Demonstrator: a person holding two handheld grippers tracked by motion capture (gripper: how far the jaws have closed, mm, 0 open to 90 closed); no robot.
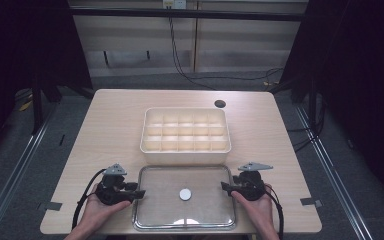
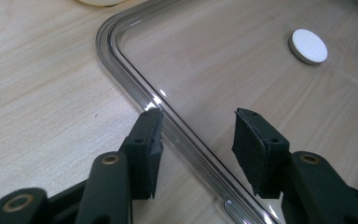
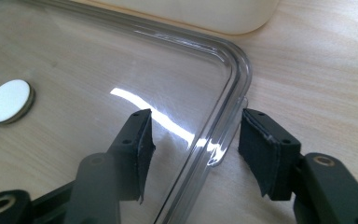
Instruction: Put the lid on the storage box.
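Between the two grippers lies a clear lid (image 1: 162,197), flat on the wooden table (image 1: 110,120). The left gripper (image 2: 198,140) has its jaws spread over the lid's left edge. The right gripper (image 3: 196,149) is spread over the right edge. I think both should squeeze the rim together, then lift evenly toward the cream divided box (image 1: 185,150) just past them. A white round sticker (image 1: 185,194) sits mid-lid; I see no writing.

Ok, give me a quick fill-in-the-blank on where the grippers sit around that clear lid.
1. Both grippers' jaws are ____.
2. The left gripper straddles the clear lid's ____ edge.
3. The white disc sits at the lid's ____.
4. The divided box lies ____ the lid, seen from the person.

Missing words: open; left; middle; beyond
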